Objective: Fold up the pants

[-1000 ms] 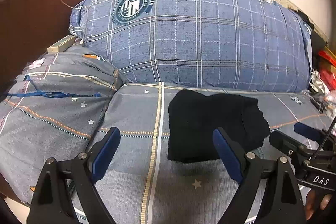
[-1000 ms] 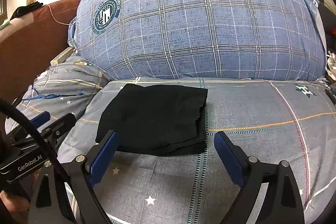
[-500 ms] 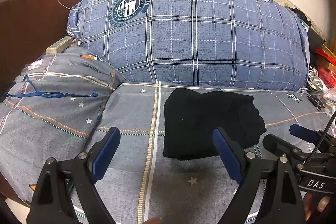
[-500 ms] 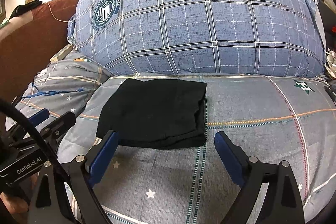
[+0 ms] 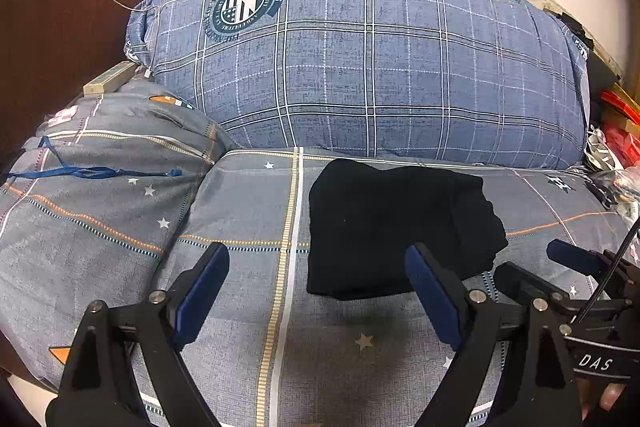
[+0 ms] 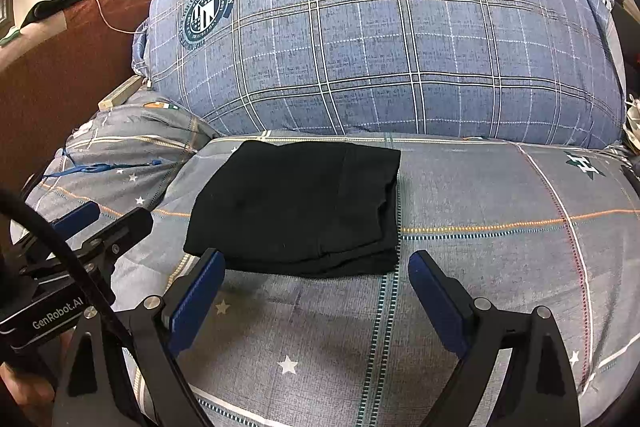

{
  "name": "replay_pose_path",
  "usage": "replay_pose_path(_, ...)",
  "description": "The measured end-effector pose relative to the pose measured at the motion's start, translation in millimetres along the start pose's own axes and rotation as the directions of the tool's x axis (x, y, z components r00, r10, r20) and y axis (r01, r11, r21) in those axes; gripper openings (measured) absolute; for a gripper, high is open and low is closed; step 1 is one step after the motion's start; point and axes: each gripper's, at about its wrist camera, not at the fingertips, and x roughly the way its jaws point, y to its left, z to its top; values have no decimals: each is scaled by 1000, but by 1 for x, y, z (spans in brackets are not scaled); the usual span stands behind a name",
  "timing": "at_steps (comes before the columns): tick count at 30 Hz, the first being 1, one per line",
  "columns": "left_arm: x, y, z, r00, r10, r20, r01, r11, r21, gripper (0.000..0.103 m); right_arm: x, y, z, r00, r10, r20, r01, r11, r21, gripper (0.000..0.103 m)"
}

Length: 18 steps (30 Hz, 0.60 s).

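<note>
Right wrist view showed folded black pants (image 6: 296, 203) on the bedsheet (image 6: 500, 267); right gripper (image 6: 316, 283) and left gripper (image 5: 316, 283) both gaped empty.

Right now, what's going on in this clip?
A person holds a gripper in each hand over a bed with a grey star-patterned sheet. The black pants lie folded into a compact rectangle in front of a big blue plaid pillow. The left gripper and right gripper are both open, empty, hovering just short of the pants.
</note>
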Motion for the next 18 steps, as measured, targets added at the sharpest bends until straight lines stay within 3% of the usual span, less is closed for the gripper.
replay_pose_path(18, 3, -2, -3, 1000, -10, -17, 10, 1000, -3, 89, 4, 1, -5, 1000, -4, -21, 5, 1000, 12, 96)
